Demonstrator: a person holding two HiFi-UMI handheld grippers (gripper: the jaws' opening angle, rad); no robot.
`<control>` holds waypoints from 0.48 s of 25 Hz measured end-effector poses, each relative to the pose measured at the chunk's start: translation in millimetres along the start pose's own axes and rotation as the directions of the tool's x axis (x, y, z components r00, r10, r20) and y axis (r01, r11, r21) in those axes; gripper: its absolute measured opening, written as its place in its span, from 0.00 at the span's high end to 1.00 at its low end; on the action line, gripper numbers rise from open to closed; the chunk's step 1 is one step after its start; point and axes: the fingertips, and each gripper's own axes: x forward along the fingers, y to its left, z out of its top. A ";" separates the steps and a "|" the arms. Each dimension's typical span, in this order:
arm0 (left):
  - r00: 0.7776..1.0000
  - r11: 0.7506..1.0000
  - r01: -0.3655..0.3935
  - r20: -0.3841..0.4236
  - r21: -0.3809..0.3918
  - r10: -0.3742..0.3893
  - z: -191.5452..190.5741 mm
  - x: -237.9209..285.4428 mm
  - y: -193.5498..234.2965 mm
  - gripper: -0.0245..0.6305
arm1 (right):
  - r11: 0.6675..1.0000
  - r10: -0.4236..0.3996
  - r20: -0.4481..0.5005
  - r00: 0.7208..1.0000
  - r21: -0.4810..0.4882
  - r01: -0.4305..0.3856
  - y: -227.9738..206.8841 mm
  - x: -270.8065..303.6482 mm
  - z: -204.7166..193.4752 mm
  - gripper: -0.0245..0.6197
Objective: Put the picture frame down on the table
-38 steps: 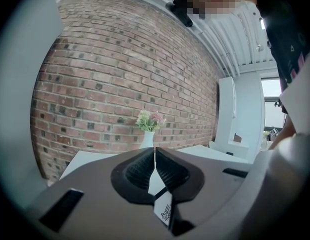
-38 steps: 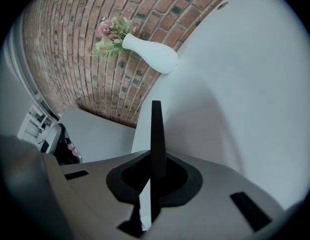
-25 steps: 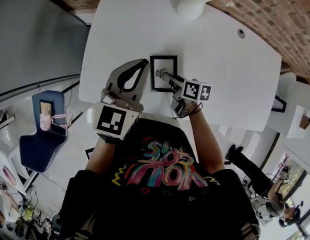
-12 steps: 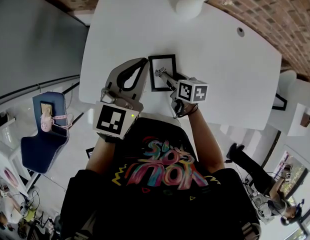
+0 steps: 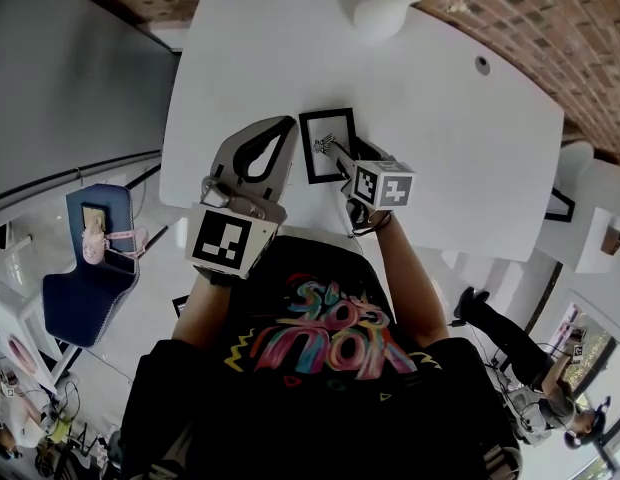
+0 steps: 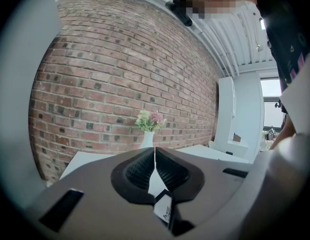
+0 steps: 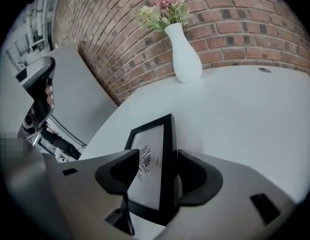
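Person: black short-sleeved T-shirt point(image 5: 320, 418), multicoloured graffiti-style print point(image 5: 325, 336) on chest.
Left gripper point(image 5: 287, 128): grey moulded shell, black ribbed pads point(image 6: 140, 171), white cube point(image 5: 228, 240) with black square marker.
Right gripper point(image 5: 331, 149): matching grey shell, black pads, marker cube point(image 5: 382, 186) likewise.

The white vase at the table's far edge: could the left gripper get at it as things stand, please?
Probably yes: only bare table lies between the left gripper and the vase; the picture frame sits aside. Its shut fingers must open first.
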 end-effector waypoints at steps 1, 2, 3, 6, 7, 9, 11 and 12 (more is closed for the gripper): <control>1.000 1.000 0.001 0.000 0.001 -0.001 0.1 -0.6 -0.2 0.92 | 1.000 -0.007 0.002 1.000 0.007 0.007 -1.7 -0.2 0.0 0.59; 1.000 1.000 0.003 0.001 0.002 -0.003 0.3 -1.5 -0.3 0.92 | 1.000 -0.012 0.005 1.000 0.017 0.012 -3.0 -0.7 -0.2 0.59; 1.000 1.000 0.004 0.002 0.003 -0.004 0.3 -2.4 -0.1 0.92 | 1.000 -0.015 0.011 1.000 0.028 0.014 -4.2 -1.3 -0.1 0.59; 1.000 1.000 0.006 0.001 0.001 -0.006 -0.3 -3.6 1.5 0.92 | 0.999 -0.015 0.025 1.000 0.051 0.014 -7.2 -2.7 1.8 0.58; 1.000 1.000 0.006 0.001 0.000 -0.006 -0.6 -3.3 1.9 0.92 | 0.999 -0.015 0.025 1.000 0.052 0.014 -8.4 -3.0 2.3 0.58; 1.000 1.000 0.007 0.000 0.001 -0.007 -1.7 -2.2 1.2 0.92 | 0.999 -0.017 0.022 1.000 0.049 0.016 -11.0 -3.8 2.1 0.58; 1.000 1.000 0.011 -0.002 0.001 -0.011 -2.9 -1.2 -0.3 0.92 | 0.998 -0.018 0.023 1.000 0.053 0.016 -13.0 -5.1 1.9 0.58; 1.000 1.000 0.014 -0.002 0.001 -0.014 -3.2 -0.7 -1.0 0.92 | 0.998 -0.017 0.026 1.000 0.058 0.015 -13.5 -5.8 2.4 0.58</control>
